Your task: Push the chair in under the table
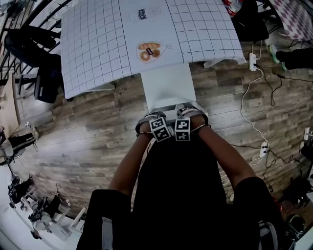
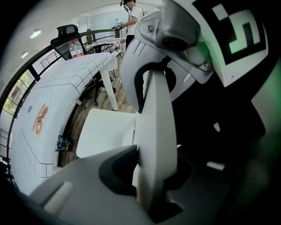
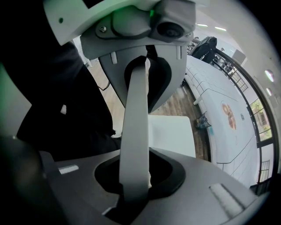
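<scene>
Head view: a wood-plank floor [image 1: 88,132] spreads around both tools. The left gripper [image 1: 149,121] and right gripper [image 1: 191,113] sit side by side, each clenched on the back of the white chair [image 1: 166,88]. Its seat runs ahead of them, its front edge reaching the table [image 1: 98,44]. The table wears a gridded cloth printed with a bottle drawing [image 1: 145,13] and a pastry drawing [image 1: 149,52]; the bottle's label is too small to read. Cables [image 1: 254,122] trail over the floor right of the right gripper. An office chair [image 1: 29,44] stands far left of the left gripper.

Left gripper view: the jaws press the chair's back from both sides. The seat lies ahead and left, the table beyond. A red-labelled bottle [image 2: 75,48] stands at the table's far end, its print unreadable.

Right gripper view: the jaws clamp the back likewise, with the seat ahead and right and the table past it.
</scene>
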The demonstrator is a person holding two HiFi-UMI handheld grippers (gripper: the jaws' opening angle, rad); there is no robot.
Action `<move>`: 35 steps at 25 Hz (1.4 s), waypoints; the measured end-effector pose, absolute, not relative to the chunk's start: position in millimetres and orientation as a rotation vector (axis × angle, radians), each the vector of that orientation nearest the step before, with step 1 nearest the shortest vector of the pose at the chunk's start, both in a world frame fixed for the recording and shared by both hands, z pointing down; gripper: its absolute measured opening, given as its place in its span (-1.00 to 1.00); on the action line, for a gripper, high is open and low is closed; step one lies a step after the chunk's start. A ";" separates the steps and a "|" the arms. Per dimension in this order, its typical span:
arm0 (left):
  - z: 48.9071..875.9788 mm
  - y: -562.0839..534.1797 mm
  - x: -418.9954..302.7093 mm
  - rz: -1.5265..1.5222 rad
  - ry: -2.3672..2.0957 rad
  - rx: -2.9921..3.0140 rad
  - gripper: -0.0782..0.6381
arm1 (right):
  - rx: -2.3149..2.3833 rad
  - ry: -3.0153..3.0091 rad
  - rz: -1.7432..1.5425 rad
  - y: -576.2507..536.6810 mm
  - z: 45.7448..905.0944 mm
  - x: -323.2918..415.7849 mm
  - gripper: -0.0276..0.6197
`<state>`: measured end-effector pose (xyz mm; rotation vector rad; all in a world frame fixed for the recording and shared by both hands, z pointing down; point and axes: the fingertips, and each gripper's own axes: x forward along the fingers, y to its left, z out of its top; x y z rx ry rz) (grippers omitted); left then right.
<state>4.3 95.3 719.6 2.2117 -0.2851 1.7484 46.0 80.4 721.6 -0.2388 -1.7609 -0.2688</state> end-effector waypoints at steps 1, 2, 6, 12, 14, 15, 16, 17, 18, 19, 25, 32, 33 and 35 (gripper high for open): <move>719.0 91.1 4.7 1.745 -0.290 2.206 -0.52 | -0.245 -1.761 -0.273 75.9 721.1 46.3 -0.71; 718.5 86.9 5.1 1.742 -0.295 2.200 -0.52 | -0.251 -1.762 -0.276 71.5 720.8 46.7 -0.71; 719.5 68.9 9.7 1.735 -0.318 2.190 -0.51 | -0.265 -1.762 -0.289 53.1 721.9 51.1 -0.71; 722.5 49.6 12.1 1.736 -0.343 2.179 -0.51 | -0.278 -1.763 -0.303 33.4 724.9 53.1 -0.71; 722.7 44.3 12.9 1.730 -0.348 2.172 -0.51 | -0.283 -1.762 -0.305 28.2 725.3 53.6 -0.71; 722.4 42.7 12.4 1.728 -0.350 2.168 -0.51 | -0.287 -1.761 -0.306 26.3 725.2 53.4 -0.71; 722.0 40.6 11.6 1.727 -0.351 2.164 -0.51 | -0.289 -1.760 -0.306 24.0 725.0 52.8 -0.71; 721.7 37.9 10.4 1.729 -0.352 2.162 -0.51 | -0.290 -1.760 -0.307 21.1 724.7 52.0 -0.70; 721.6 35.1 9.3 1.733 -0.351 2.160 -0.51 | -0.290 -1.761 -0.307 18.0 724.4 51.1 -0.71; 721.6 32.6 8.2 1.735 -0.349 2.159 -0.51 | -0.288 -1.761 -0.307 15.4 724.3 50.3 -0.71; 724.1 24.5 1.0 1.740 -0.346 2.159 -0.51 | -0.277 -1.765 -0.297 7.7 725.8 42.4 -0.71; 723.6 12.3 -9.5 1.745 -0.330 2.163 -0.50 | -0.270 -1.768 -0.279 -3.9 725.5 32.2 -0.70; 723.0 9.9 -10.2 1.741 -0.330 2.164 -0.50 | -0.273 -1.767 -0.278 -6.2 725.2 31.5 -0.70; 721.6 3.7 -10.6 1.732 -0.332 2.167 -0.50 | -0.277 -1.765 -0.278 -12.7 723.9 30.8 -0.70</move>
